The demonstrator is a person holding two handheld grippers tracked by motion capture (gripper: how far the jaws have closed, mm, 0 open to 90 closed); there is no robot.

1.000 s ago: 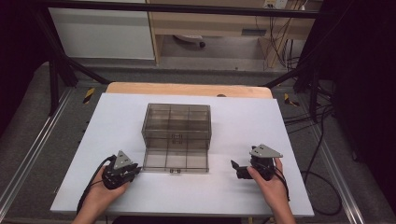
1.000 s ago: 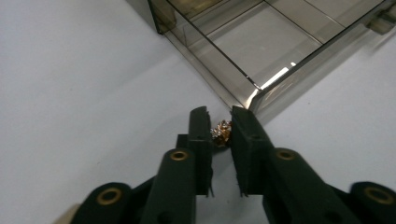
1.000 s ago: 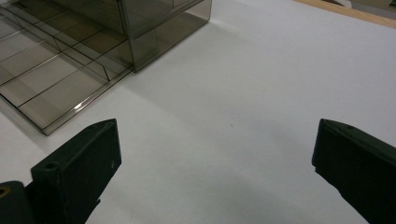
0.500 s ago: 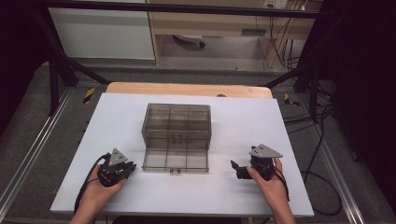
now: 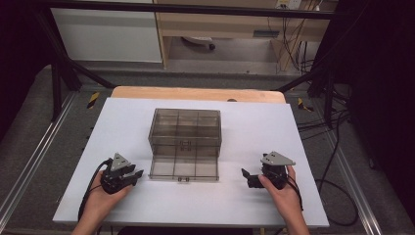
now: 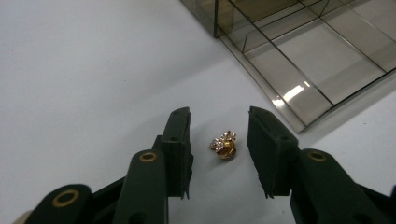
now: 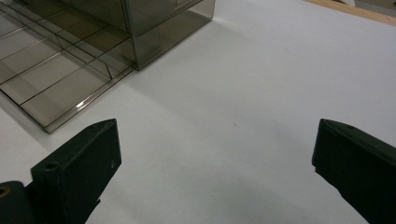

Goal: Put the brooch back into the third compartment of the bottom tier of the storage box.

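My left gripper [image 6: 219, 140] rested low over the white table [image 5: 122, 127] near its front-left corner, just left of the smoky clear organizer box [image 5: 185, 128]. Its jaws had just been opening and stood a little way apart, with a small gold brooch set with clear stones [image 6: 223, 145] lying on the table between them, touched by neither pad. The brooch sat just short of the box's folded-down lid [image 6: 322, 60], which lay flat on the table toward the front edge.

In the high view my left gripper [image 5: 134, 174] pointed right toward that lid, and my left hand [image 5: 100, 198] came in from the front edge. My right gripper [image 5: 246, 176] sat near the front-right part of the table, well apart from the box and pointing left at it. Its jaws gaped wide with only bare table between them [image 7: 219, 154]. The box stood mid-table, its compartments visible through the tinted walls.
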